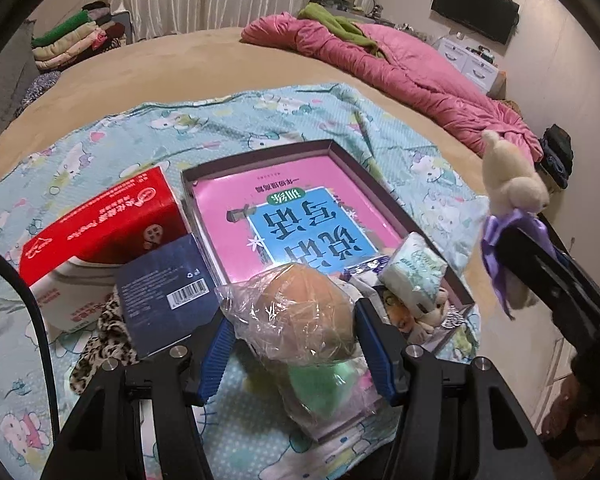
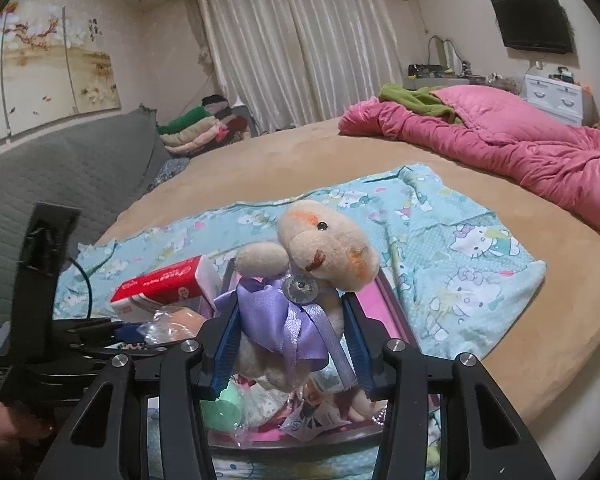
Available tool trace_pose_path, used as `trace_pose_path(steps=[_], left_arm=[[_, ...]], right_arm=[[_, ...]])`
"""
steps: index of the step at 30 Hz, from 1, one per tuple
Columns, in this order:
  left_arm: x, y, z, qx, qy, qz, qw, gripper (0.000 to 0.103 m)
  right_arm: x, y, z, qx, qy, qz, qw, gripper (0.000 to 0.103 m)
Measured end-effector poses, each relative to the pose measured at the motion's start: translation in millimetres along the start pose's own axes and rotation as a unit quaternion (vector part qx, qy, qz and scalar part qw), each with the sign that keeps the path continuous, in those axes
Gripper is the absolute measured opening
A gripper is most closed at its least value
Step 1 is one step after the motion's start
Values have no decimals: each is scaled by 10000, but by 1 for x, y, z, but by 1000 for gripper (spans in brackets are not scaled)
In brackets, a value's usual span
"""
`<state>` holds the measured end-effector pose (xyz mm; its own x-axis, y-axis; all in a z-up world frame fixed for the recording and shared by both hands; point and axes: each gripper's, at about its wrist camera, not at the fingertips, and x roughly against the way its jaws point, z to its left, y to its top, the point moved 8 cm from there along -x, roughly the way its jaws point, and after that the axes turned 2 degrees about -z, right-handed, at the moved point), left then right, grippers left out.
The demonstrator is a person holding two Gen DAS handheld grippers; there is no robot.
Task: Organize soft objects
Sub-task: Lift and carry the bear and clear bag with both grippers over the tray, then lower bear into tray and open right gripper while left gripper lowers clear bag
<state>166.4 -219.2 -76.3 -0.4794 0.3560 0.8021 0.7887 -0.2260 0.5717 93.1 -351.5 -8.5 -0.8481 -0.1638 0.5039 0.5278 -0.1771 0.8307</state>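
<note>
My left gripper (image 1: 292,316) is shut on a soft toy in a clear plastic bag (image 1: 304,312), brown on top and green below, held over the near end of a shallow box (image 1: 256,160). A pink book (image 1: 292,216) lies in the box, with a tissue pack (image 1: 414,270) and a small tiger plush (image 1: 404,312) at its near right corner. My right gripper (image 2: 288,344) is shut on a cream teddy bear (image 2: 324,244) with a purple ribbon dress, held upright above the same box (image 2: 392,300). In the left wrist view the teddy bear (image 1: 512,184) shows at the right edge.
A red tissue box (image 1: 100,224), a dark blue carton (image 1: 168,288) and a leopard-print cloth (image 1: 104,336) lie left of the box on a light blue cartoon-print sheet (image 1: 100,144). A pink quilt (image 2: 520,144) lies across the far bed. Folded clothes (image 2: 204,128) are stacked by the curtain.
</note>
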Motion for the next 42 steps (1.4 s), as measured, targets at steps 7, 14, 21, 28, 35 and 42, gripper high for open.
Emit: trace_pose_path(steps=[7, 14, 21, 28, 35, 42], left_arm=[[-22, 3, 0, 46, -119, 108, 9999, 59], [-39, 1, 5, 135, -203, 262, 9994, 59], [-42, -2, 7, 151, -299, 259, 9991, 59], [-43, 0, 7, 141, -356, 243, 9990, 59], [-48, 6, 7, 94, -342, 301, 9989, 59], [-54, 8, 3, 3, -326, 386, 9987, 59]], right_arm=[[-12, -10, -1, 124, -23, 184, 9998, 50], [-26, -22, -1, 281, -46, 398, 9988, 50], [-37, -33, 7, 592, -94, 610, 9963, 50], [-41, -41, 8, 1015, -330, 716, 9917, 50], [-48, -54, 20, 1367, -255, 906, 9861, 50], [-61, -69, 27, 1485, -139, 1141, 9822, 50]])
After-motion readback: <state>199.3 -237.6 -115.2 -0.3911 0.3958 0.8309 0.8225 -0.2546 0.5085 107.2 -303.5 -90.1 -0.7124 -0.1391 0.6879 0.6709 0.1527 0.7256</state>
